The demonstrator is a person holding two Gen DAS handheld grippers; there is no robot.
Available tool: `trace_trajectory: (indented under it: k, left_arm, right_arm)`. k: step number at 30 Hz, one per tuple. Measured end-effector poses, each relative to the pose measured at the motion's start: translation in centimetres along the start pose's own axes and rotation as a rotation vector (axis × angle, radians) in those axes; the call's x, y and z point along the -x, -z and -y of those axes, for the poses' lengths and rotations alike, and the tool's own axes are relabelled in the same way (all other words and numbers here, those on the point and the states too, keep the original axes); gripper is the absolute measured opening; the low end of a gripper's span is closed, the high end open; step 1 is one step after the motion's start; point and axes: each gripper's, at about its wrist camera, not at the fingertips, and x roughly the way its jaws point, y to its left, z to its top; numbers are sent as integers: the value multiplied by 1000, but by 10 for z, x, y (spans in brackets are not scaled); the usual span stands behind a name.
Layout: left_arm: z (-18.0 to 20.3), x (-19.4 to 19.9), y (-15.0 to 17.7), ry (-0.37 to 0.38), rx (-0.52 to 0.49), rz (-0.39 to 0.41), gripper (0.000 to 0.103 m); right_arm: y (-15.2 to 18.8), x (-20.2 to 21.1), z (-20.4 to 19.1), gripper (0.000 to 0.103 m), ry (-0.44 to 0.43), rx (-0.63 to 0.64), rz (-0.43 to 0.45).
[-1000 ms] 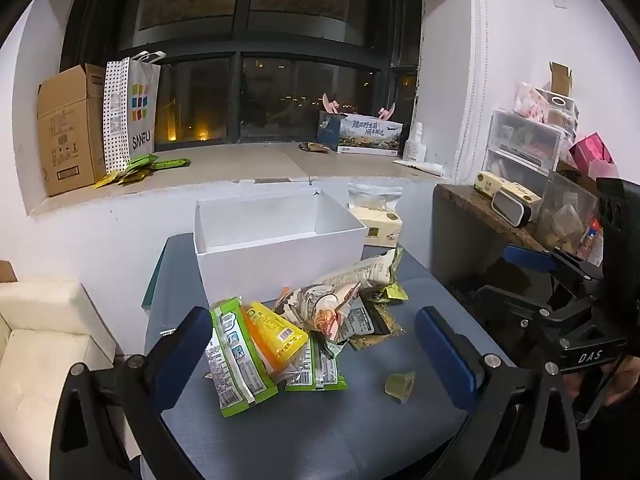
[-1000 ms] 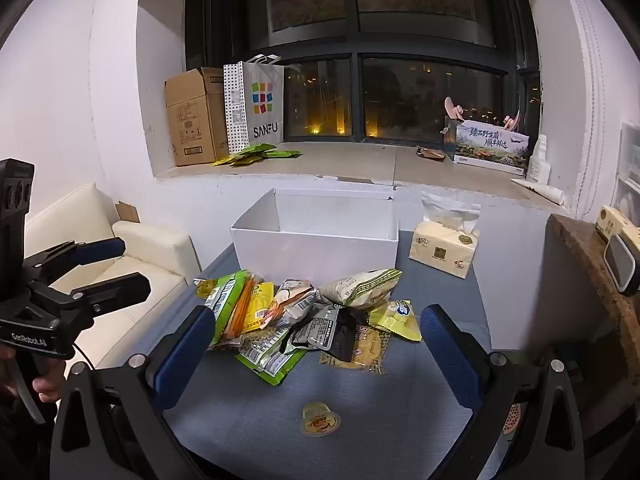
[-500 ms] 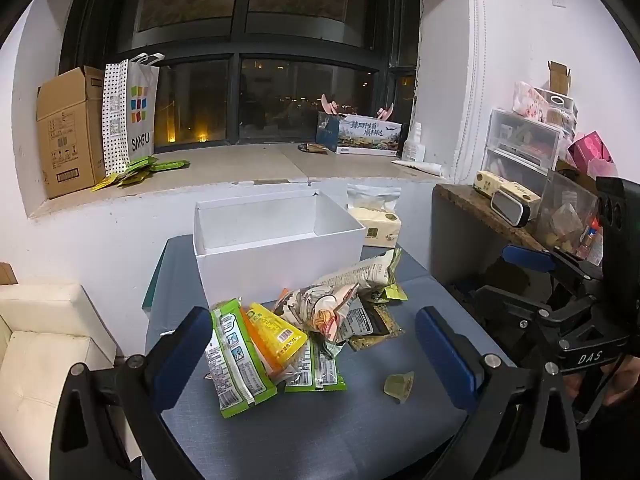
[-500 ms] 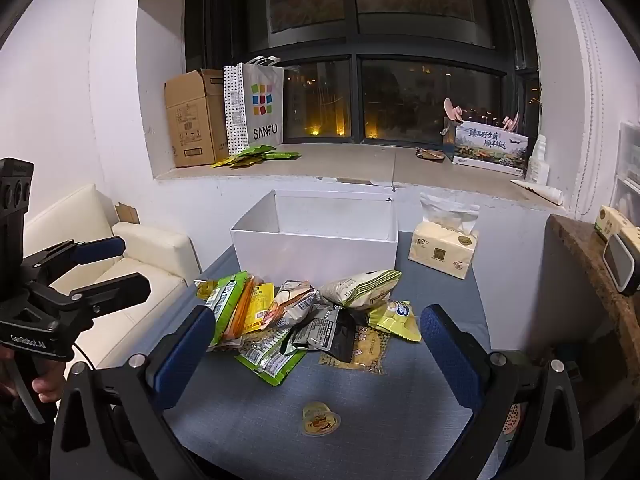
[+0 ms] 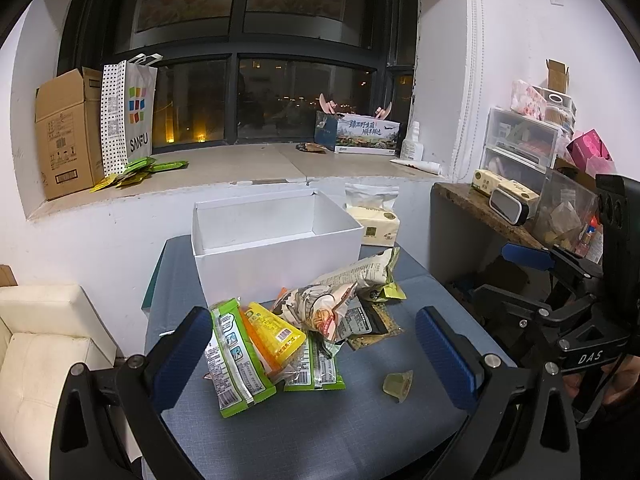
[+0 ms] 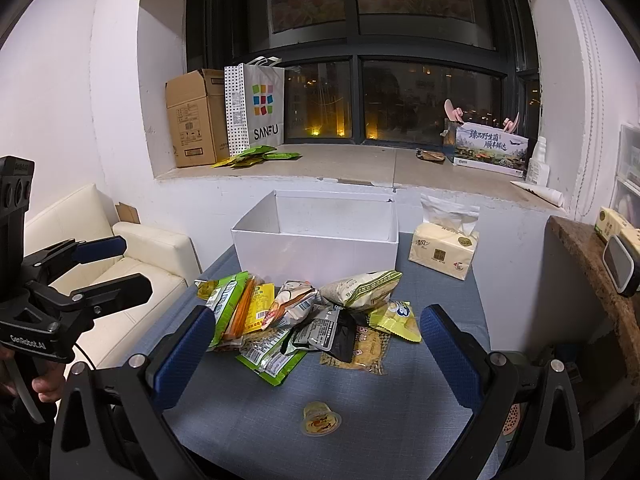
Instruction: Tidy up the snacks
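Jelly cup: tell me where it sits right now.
The jelly cup lies alone on the blue table, nearer the cameras than the snack pile; in the left wrist view it appears right of the pile.

1. A white box (image 6: 316,254) stands open and empty at the far edge of the surface (image 6: 400,400), with its opening facing up.
2. A heap of snack packets (image 6: 304,316) lies in the middle of the surface, just in front of the box, with the packets overlapping one another.
3. Green packets (image 5: 236,364) and a yellow packet (image 5: 272,332) lie at the heap's left side.
4. A pale crumpled bag (image 6: 360,288) lies at the heap's right side, nearest the box.
5. A small jelly cup (image 6: 320,418) lies alone toward the near edge, apart from the heap.
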Motion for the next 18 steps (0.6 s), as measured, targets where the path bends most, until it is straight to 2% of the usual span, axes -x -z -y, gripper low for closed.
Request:
trace_trajectory:
  k: [18]
  left_arm:
    - [1,0,2,3,-2,-1,103]
  right_arm:
    - [0,1,0,103,-2,3,1]
